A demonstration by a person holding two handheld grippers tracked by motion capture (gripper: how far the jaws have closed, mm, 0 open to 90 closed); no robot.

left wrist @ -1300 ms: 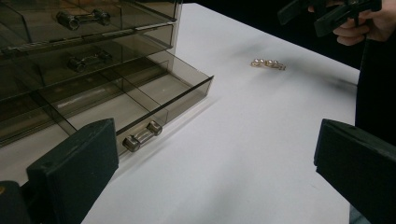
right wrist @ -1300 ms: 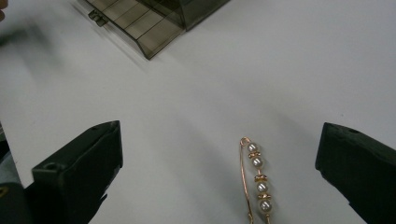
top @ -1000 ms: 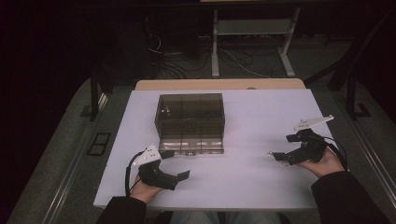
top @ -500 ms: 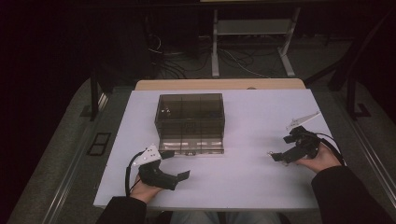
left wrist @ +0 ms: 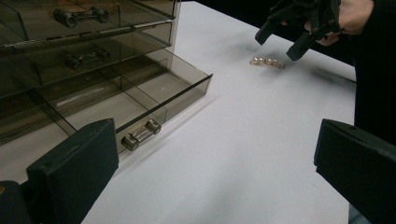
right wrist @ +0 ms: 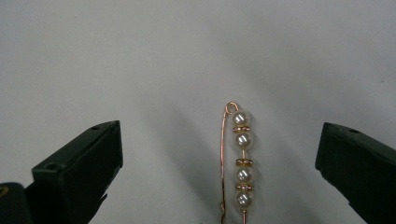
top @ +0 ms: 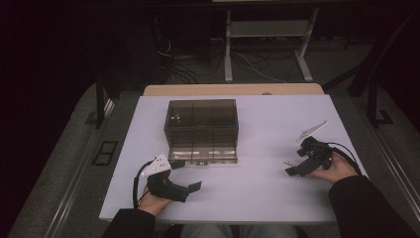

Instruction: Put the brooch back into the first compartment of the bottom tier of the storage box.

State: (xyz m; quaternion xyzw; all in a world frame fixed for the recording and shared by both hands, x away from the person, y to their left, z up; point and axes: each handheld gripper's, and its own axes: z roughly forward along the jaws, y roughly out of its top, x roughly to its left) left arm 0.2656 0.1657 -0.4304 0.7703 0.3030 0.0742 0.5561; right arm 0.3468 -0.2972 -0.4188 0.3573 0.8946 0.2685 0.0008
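A white table (top: 257,198) spreads out in front of me, and toward its far middle stands a smoky, see-through drawer box (top: 201,129), its bottom drawer (left wrist: 154,100) pulled out toward me with a small metal handle (left wrist: 138,134) on the front. My left gripper (top: 185,176) rests low on the table at my near left, just in front of that open drawer, its jaws spread wide with nothing between them. My right gripper (top: 295,164) hangs over the right side of the table, well apart from the box, tilted down toward the surface, its jaws also spread wide and holding nothing. The smallest thing is a pearl hair pin (right wrist: 239,163), a thin gold-coloured wire with four white pearls in a row, lying flat on the bare table. It sits just past the tips of my right gripper, between the two open jaws and nearer the right-hand one in the right gripper view, touching neither.
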